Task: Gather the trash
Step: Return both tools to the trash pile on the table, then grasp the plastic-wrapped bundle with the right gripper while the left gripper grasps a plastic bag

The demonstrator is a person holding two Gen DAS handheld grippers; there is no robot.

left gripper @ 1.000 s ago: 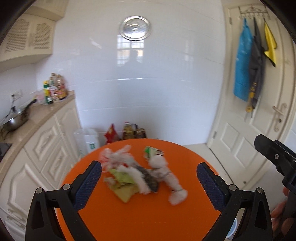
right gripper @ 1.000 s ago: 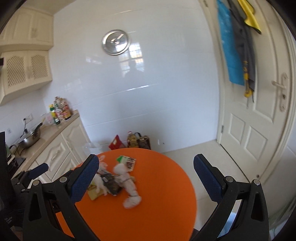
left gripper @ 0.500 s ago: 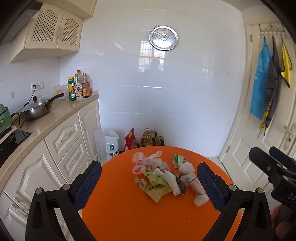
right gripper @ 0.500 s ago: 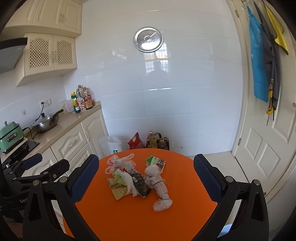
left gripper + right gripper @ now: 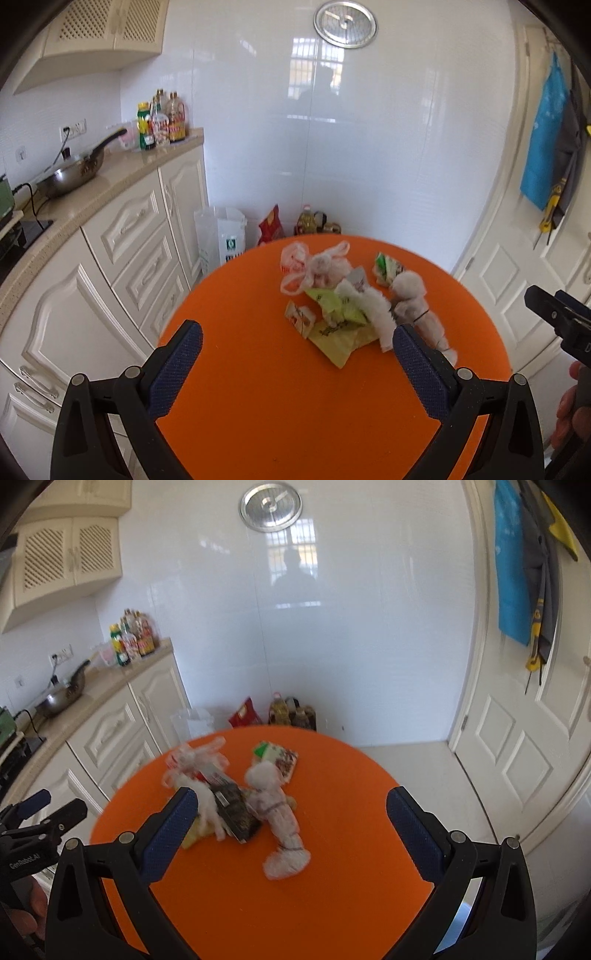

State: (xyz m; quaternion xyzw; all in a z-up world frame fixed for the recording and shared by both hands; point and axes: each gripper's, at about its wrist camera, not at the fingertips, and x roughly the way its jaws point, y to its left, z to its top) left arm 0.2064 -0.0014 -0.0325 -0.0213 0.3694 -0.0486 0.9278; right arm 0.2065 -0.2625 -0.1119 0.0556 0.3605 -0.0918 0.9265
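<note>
The left gripper [image 5: 297, 356] hovers above the near half of the round orange table [image 5: 258, 398], jaws spread wide and empty. The right gripper [image 5: 291, 830] hangs likewise, wide apart and holding nothing. The heap of crumpled white tissues, plastic bags and wrappers [image 5: 347, 299] lies at mid-frame on the table, beyond both sets of fingertips.
</note>
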